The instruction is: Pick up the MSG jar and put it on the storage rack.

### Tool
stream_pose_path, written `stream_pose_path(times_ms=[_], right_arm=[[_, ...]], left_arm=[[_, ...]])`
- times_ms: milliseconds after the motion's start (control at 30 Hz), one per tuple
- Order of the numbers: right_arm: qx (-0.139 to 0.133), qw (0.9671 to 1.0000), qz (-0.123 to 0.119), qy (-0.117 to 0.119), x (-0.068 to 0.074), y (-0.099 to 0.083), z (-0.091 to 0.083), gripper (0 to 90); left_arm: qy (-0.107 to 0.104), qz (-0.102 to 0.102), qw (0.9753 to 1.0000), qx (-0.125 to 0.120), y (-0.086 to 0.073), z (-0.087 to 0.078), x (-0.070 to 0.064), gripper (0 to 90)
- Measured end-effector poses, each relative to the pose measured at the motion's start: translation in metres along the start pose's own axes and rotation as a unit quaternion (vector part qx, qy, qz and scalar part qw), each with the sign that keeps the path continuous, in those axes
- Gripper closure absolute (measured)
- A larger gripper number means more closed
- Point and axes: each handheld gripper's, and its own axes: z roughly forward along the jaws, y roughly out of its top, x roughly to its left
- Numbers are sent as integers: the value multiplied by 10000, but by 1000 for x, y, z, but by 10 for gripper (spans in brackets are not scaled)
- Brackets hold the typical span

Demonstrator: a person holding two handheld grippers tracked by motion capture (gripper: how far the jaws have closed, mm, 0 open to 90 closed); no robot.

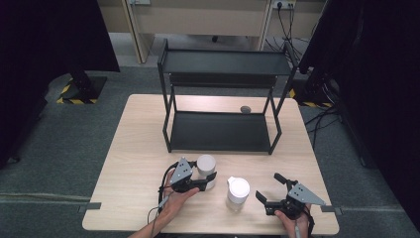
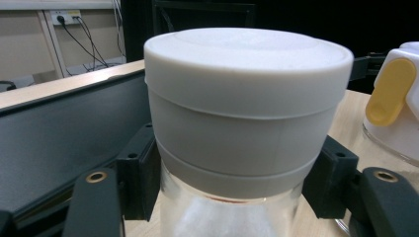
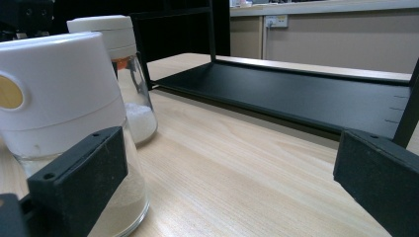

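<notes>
As we looked down from the high view: two jars stood on the near half of the table (image 1: 133, 148), in front of a black shelf rack (image 1: 220, 131).
Left gripper (image 1: 207, 181): we saw its jaws closed on the left jar (image 1: 206, 168), one on each side; in the left gripper view the black pads (image 2: 141, 175) pressed the jar (image 2: 247, 118) just under its white lid, with clear glass below.
Left jar: it stood upright on the table, close to the rack's lower shelf, with white powder at its bottom in the right gripper view (image 3: 129, 79).
Right gripper (image 1: 270, 190): we found its jaws wide apart and holding nothing, resting near the table's front edge.
Right jar (image 1: 237, 192): it stood between the two grippers, just left of the right one; in the right gripper view (image 3: 64, 118) it sat beside the left jaw, and we could not quite tell whether it touched.
Right jar's lid: white, with a yellow tab (image 2: 393, 91).
Small grey thing (image 1: 245, 109): it lay on the table behind the rack, too small for us to name.
</notes>
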Motion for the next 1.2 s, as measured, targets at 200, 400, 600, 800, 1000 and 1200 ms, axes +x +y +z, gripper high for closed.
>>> stream_pose_path(times_ms=[200, 400, 600, 800, 1000, 1200], right_arm=[[-6, 10000, 3, 1, 0, 0, 0, 4], [-8, 10000, -2, -1, 0, 0, 0, 4], [-10, 10000, 0, -3, 0, 0, -1, 4], [-10, 10000, 2, -2, 0, 0, -1, 4], [-21, 10000, 8, -3, 0, -1, 0, 4], [-17, 10000, 7, 3, 0, -1, 0, 4]], left_arm=[[-17, -89, 10000, -35, 4, -2, -1, 345], [-24, -28, 10000, -93, 15, -7, -3, 346], [-15, 0, 9999, -169, 21, -12, -3, 346], [-13, 7, 9997, -227, 29, -17, -2, 347], [-32, 16, 9998, -184, 39, -20, 2, 347], [-30, -14, 9998, -183, 48, -22, 5, 347]])
